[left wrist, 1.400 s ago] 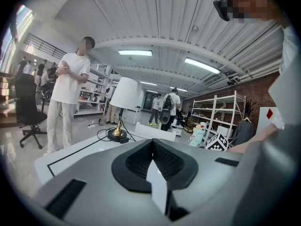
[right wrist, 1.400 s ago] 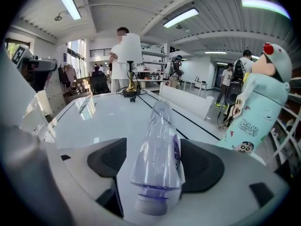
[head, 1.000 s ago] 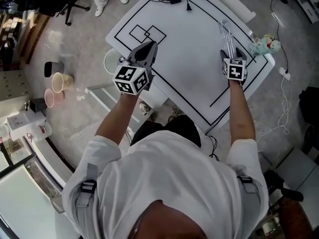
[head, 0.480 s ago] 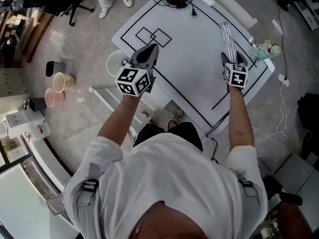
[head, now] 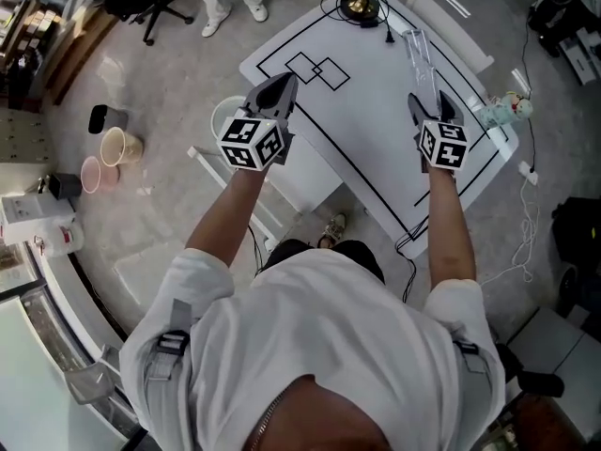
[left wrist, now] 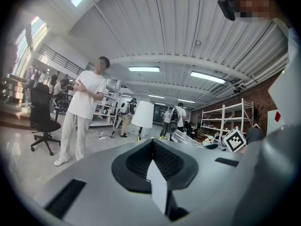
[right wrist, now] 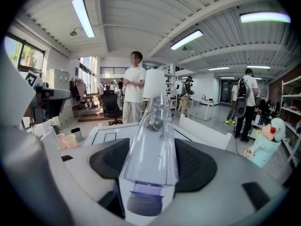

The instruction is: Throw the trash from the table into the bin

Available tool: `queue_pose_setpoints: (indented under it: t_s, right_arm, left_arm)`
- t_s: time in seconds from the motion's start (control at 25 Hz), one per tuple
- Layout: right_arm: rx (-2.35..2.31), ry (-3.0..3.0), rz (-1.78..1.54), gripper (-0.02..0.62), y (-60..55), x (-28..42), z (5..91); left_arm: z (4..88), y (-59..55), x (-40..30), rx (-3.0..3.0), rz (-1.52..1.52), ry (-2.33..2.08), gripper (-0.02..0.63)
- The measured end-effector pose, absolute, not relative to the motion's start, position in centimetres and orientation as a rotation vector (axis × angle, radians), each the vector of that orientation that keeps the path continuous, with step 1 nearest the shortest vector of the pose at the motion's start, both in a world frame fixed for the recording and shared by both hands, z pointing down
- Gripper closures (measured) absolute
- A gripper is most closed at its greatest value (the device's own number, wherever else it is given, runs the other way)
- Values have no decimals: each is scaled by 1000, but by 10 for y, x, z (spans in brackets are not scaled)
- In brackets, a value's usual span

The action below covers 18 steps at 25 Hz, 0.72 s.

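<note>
The right gripper (head: 424,109) pinches the cap end of a clear plastic bottle (right wrist: 151,140) between its two jaws, which have just closed a little on it. The bottle sticks out away from the person, up over the right side of the white table (head: 371,101). The left gripper (head: 274,90) has its jaws pressed together with nothing in them, by the table's left edge, above a round white bin (head: 219,117) on the floor.

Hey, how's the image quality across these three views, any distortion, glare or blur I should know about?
Head view: even light, sharp, the white table bright but not blown out. Left gripper view: strong fisheye bend, dark corners, window glare at upper left. Right gripper view: same fisheye, bright ceiling strips, the clear bottle close up and slightly soft.
</note>
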State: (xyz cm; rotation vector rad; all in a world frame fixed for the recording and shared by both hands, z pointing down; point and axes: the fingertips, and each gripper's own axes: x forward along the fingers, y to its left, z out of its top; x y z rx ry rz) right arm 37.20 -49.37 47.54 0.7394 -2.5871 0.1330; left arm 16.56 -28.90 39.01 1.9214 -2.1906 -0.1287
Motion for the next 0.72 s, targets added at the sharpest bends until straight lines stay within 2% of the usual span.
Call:
queue_pose_setpoints:
  t_s: [0.72]
  right_arm:
    - [418, -2841, -30, 293, -292, 231, 352]
  left_arm:
    - [338, -84, 70, 1743, -247, -2465, 595]
